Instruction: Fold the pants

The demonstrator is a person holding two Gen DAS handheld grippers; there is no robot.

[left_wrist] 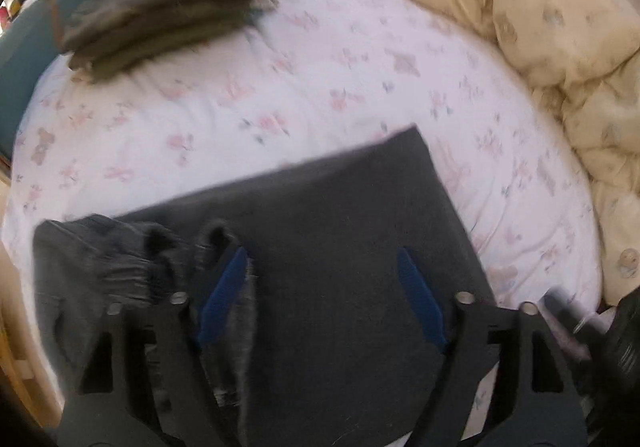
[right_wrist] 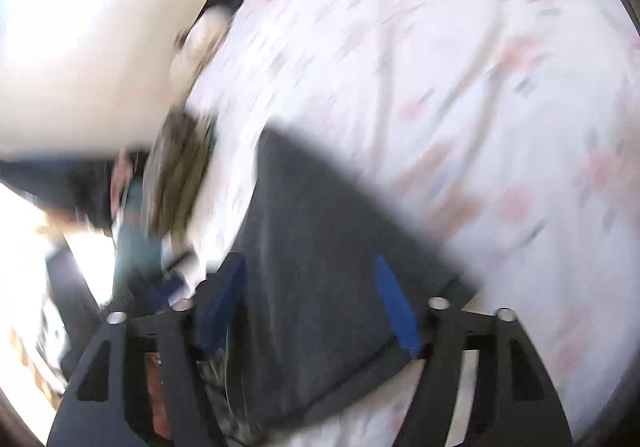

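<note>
Dark grey pants (left_wrist: 340, 199) lie folded flat on the flowered bed sheet (left_wrist: 280, 95), their fuzzy-lined waistband bunched up at the left (left_wrist: 100, 259). My left gripper (left_wrist: 321, 253) points steeply down over them. Its blue pads (left_wrist: 228, 287) stand wide apart, with the cloth spread beneath and a ridge of lining beside the left pad; nothing is pinched. The right wrist view is blurred. There my right gripper (right_wrist: 309, 259) is open above the same pants (right_wrist: 304, 199), near their edge on the sheet (right_wrist: 460, 67).
A folded stack of olive-brown garments (left_wrist: 160, 11) sits at the far left of the bed, seen blurred as a stack (right_wrist: 180, 175) in the right wrist view. A crumpled cream comforter (left_wrist: 560, 27) fills the right side. A blurred dark object (left_wrist: 580, 319) shows at the lower right.
</note>
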